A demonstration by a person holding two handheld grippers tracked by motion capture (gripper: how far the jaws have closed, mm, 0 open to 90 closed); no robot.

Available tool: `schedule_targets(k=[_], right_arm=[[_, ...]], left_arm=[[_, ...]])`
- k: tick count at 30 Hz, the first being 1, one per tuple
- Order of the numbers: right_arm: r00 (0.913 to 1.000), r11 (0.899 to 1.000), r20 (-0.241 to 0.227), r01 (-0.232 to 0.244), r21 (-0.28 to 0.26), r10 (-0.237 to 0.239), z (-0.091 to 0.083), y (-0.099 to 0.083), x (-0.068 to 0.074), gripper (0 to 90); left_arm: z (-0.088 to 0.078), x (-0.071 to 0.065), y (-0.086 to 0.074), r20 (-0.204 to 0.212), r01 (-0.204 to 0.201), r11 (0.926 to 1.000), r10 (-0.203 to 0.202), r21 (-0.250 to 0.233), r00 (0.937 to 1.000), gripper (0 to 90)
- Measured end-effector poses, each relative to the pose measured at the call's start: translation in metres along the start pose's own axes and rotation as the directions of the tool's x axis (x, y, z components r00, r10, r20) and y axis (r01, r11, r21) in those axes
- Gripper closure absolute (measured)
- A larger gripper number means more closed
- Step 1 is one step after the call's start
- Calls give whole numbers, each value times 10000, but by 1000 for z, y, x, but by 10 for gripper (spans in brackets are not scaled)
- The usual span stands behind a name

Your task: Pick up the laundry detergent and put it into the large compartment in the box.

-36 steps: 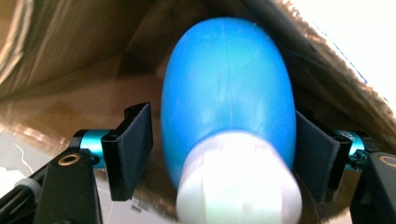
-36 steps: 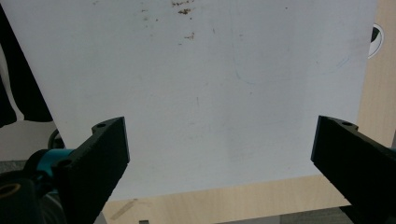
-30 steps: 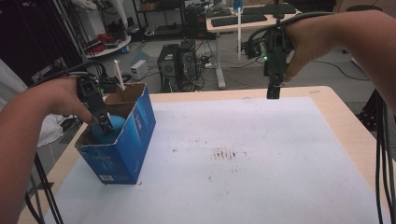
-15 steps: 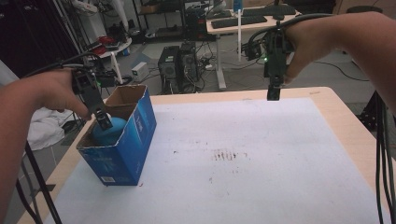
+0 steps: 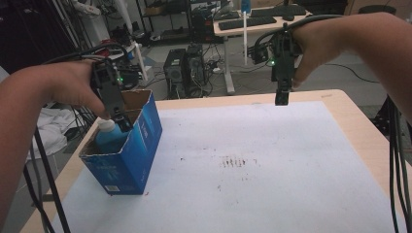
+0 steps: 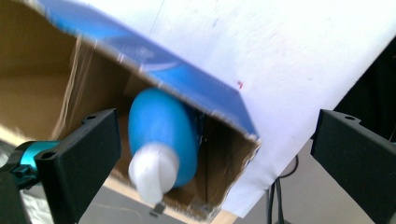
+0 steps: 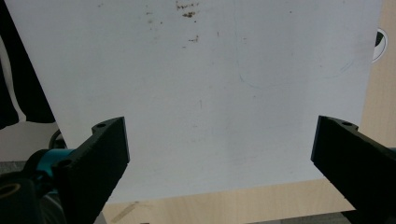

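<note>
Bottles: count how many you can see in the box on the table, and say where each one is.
1. A blue bottle with a white cap stands inside the open blue box at the table's left edge, just below the left tool. The box walls may hide others.

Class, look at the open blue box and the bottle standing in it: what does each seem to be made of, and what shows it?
Blue box: cardboard, printed blue outside; its brown, raw inner walls show it.
Bottle: probably smooth plastic; even blue body, white cap.
</note>
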State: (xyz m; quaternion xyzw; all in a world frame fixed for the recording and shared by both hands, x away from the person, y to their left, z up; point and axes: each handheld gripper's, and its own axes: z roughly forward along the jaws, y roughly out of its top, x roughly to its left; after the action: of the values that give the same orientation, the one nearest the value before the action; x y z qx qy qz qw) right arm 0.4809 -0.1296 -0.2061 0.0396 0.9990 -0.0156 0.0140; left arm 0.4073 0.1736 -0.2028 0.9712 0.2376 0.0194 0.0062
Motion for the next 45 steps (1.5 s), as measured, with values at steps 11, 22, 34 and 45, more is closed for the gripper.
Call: schedule_targets(k=[11,22,34,45], right_arm=[[10000,10000,66,-62,8,62,-4,-7,4,34],[9999,9999,115,-98,63,98,-8,-6,15,33],[9999,9999,116,-107,60,107,-10,-3,21,33],[9998,9998,128,-172,103,171,-10,-7,19,33]], left_arm=[[8,-27,33,256,-1949,9808,1947,81,9805,17],[15,-54,43,449,-2900,9569,2904,-160,9559,17],[30,-79,43,736,-3359,9410,3381,-403,9382,18],[42,-80,46,1115,-3312,9428,3334,-383,9362,18]])
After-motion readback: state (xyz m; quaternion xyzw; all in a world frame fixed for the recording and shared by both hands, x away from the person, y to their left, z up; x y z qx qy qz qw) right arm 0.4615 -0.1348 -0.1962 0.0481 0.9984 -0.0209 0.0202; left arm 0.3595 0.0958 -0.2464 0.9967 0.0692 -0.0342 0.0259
